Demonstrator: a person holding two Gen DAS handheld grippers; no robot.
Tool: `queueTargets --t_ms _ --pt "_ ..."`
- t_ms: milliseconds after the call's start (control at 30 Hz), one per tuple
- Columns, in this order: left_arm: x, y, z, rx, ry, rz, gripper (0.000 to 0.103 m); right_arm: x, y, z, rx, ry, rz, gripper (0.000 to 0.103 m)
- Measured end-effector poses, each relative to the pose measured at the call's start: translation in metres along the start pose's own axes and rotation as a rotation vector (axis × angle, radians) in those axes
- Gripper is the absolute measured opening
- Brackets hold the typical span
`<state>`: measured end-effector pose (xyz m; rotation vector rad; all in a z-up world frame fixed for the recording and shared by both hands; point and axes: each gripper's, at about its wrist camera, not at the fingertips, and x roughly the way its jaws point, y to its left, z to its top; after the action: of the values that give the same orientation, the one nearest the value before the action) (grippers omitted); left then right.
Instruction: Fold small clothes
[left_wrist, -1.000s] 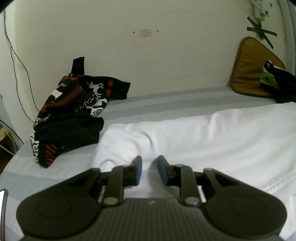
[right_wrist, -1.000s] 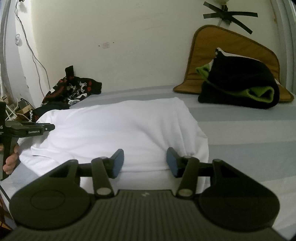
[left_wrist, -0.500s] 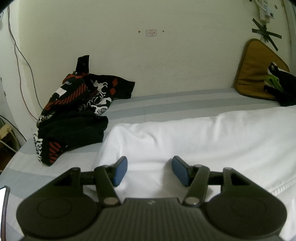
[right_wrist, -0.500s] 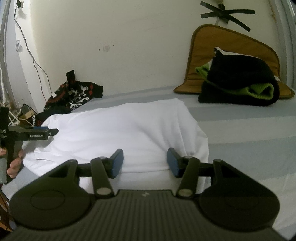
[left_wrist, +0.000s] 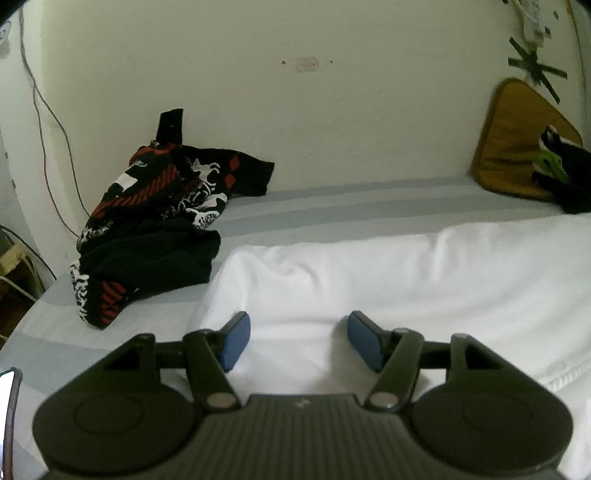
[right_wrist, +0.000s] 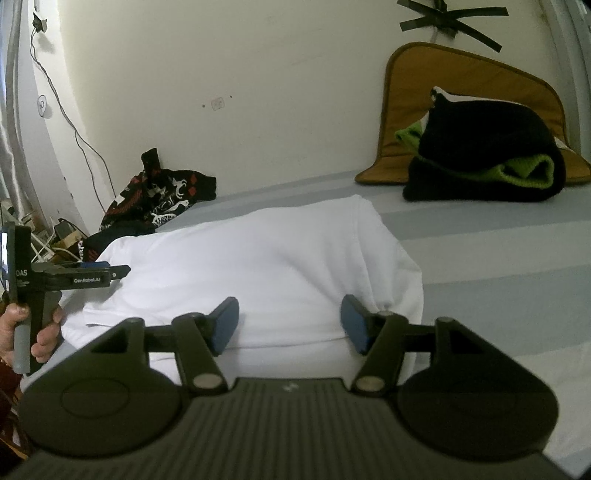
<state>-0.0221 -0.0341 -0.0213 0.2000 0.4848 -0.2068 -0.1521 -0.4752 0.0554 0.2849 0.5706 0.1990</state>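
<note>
A white garment (right_wrist: 258, 266) lies spread across the near part of a grey-striped bed (right_wrist: 498, 258), its fold line toward the wall. The left gripper (left_wrist: 295, 341) sits over the garment's left end, jaws opening, blue pads clear of the cloth lying between them. The right gripper (right_wrist: 288, 325) sits at the garment's right end, jaws likewise opening, nothing pinched. A hand (right_wrist: 40, 332) holds the left tool's handle at the bed's left edge. Far left, a black, red and white heap (left_wrist: 162, 218) rests against the wall (left_wrist: 332, 110). Far right, a folded black-and-green stack (right_wrist: 484, 155) sits on a mustard cushion (right_wrist: 443, 81). Cables (right_wrist: 70, 125) trail down the left wall.
</note>
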Motion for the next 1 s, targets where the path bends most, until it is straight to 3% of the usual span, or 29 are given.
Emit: queueTargets --t_ms 133,233,300,400,467,533,600,633,667,700,767,833,900,1000 --pt "-0.011 0.020 0.000 -0.090 -0.060 -0.062 0.060 -0.017 -0.002 0.000 0.044 -0.073 0.010 0.064" --pt "-0.019 0.036 0.007 -0.204 -0.046 -0.123 0.051 -0.049 -0.016 0.007 0.156 -0.165 0.063 0.064" --pt "-0.031 0.036 0.017 -0.234 -0.077 -0.180 0.044 -0.057 -0.025 0.016 0.191 -0.146 0.030 0.064" --pt "-0.044 0.015 0.033 -0.184 -0.088 -0.275 0.037 -0.051 -0.038 0.022 0.242 -0.056 -0.032 0.064" --pt "-0.043 -0.007 0.041 -0.132 -0.044 -0.359 0.022 -0.041 -0.043 0.021 0.254 -0.004 -0.048 0.064" --pt "-0.038 -0.025 0.045 -0.104 0.002 -0.430 0.014 -0.026 -0.043 0.018 0.252 0.042 -0.060 0.063" --pt "-0.029 -0.040 0.046 -0.085 0.056 -0.487 0.013 -0.013 -0.039 0.013 0.238 0.054 -0.076 0.063" --pt "-0.024 -0.047 0.045 -0.070 0.084 -0.495 0.010 -0.009 -0.035 0.011 0.233 0.041 -0.081 0.060" --pt "-0.017 -0.055 0.044 -0.048 0.117 -0.489 0.007 -0.003 -0.031 0.011 0.236 0.041 -0.077 0.045" --pt "-0.008 -0.063 0.042 -0.022 0.152 -0.476 0.007 -0.001 -0.030 0.012 0.242 0.049 -0.071 0.024" --pt "0.008 -0.069 0.040 -0.006 0.230 -0.476 0.006 0.011 -0.022 0.013 0.259 0.077 -0.069 0.014" --pt "0.010 -0.062 0.043 -0.032 0.244 -0.498 0.008 0.011 -0.018 0.022 0.304 0.064 -0.030 0.012" --pt "0.002 -0.048 0.051 -0.073 0.200 -0.506 0.011 0.001 -0.004 0.036 0.294 0.009 0.022 0.012" --pt "-0.015 -0.020 0.060 -0.168 0.130 -0.538 0.033 -0.008 0.033 0.062 0.205 -0.054 0.110 0.011"
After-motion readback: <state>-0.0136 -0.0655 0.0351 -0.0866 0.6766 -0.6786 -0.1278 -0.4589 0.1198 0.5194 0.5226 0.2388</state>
